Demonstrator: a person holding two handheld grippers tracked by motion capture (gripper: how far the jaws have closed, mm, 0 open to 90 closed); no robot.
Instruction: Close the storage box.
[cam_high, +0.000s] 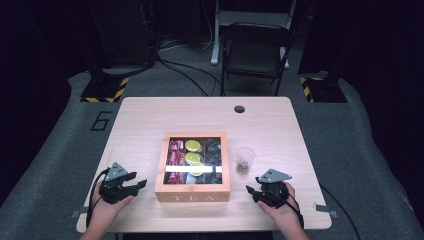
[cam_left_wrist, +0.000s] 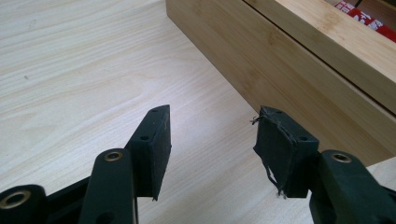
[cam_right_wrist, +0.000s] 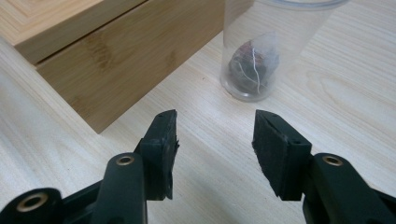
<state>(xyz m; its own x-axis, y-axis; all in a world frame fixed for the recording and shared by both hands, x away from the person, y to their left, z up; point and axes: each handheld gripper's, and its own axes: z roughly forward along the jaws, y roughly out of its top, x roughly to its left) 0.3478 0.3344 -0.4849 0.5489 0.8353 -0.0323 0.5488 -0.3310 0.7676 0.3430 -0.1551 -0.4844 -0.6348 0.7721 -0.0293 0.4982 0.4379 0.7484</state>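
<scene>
Wooden tea box (cam_high: 192, 192) at counter (cam_high: 150, 115) centre, nearer front edge; lid shut. Stiff, probably heavy (glass pane fragile): grip side walls. Left tongs (cam_high: 134, 184), right tongs (cam_high: 253, 192) flanking, both parted, empty.

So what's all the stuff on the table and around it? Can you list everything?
Tea box: one, light wood with a clear lid, middle of the table.
Red packets: a few, red, left compartment of the box.
Round lime-green pieces: three, middle compartment.
Dark packets: count unclear, right compartment.
Cup: one, clear plastic, right of the box, apart from it.
Tea bag: one, dark, inside the cup.
Table: one, pale wood.
Chair: one, dark, behind the table.
Left gripper: black, open, holding nothing, left of the box.
Right gripper: black, open, holding nothing, right of the box.
Hands: two, at the near edge.
</scene>
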